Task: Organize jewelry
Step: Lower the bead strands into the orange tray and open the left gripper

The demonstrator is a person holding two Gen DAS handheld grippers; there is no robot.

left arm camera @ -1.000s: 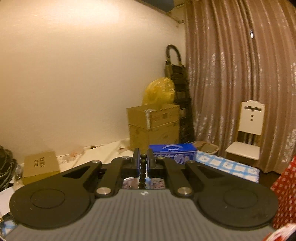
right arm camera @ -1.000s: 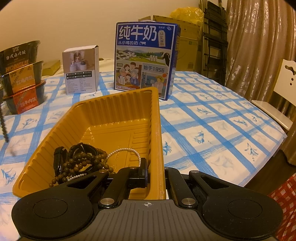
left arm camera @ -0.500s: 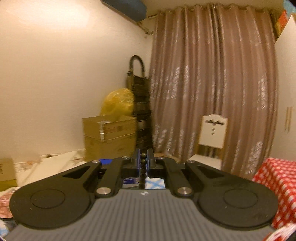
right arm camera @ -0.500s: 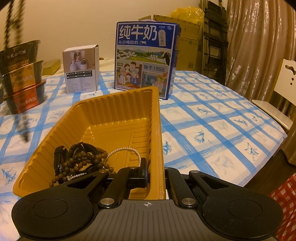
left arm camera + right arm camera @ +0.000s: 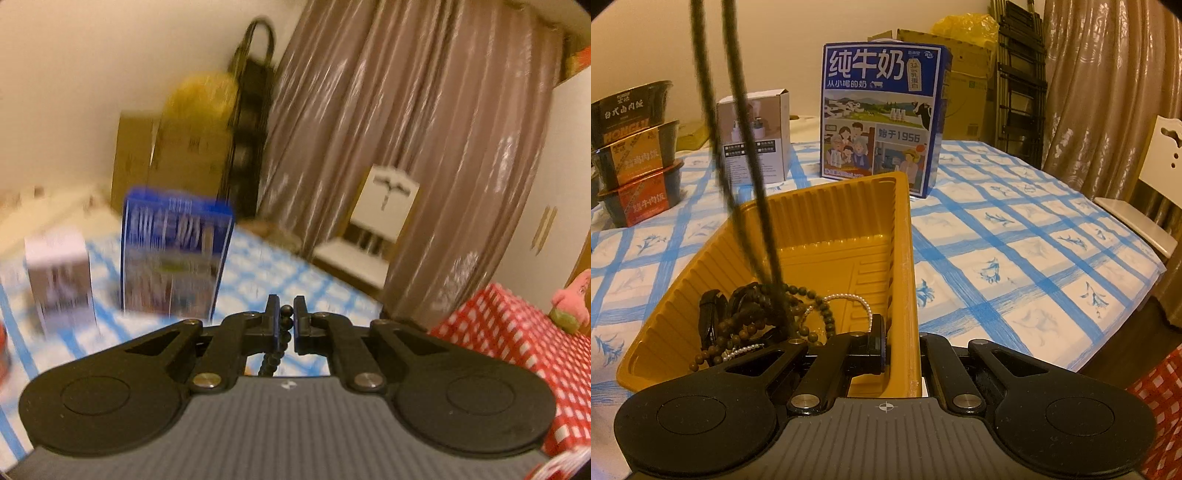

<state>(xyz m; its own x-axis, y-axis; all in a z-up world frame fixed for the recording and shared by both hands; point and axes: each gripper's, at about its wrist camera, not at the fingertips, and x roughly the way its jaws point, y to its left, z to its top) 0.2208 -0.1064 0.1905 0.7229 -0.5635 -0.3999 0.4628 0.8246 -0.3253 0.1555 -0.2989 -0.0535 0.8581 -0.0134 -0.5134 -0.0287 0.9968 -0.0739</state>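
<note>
Pinching dark bead string (image 5: 283, 334), left claw (image 5: 284, 325), right claw (image 5: 901, 345) clamping yellow tray (image 5: 908, 258), milk carton (image 5: 882, 114) behind

The left gripper (image 5: 284, 325) points somewhat downward, its two fingers (image 5: 272, 321) drawn almost together and pinching a dark bead strand (image 5: 283, 334) that runs between the pads and trails down below them; the right gripper (image 5: 901, 347) also tilts downward, its fingers (image 5: 877, 341) clamped on the side wall of a yellow tray (image 5: 903, 258), one finger inside the wall and the other outside it, with the rim rising above the fingertips; neither holding hand is in view.
</note>
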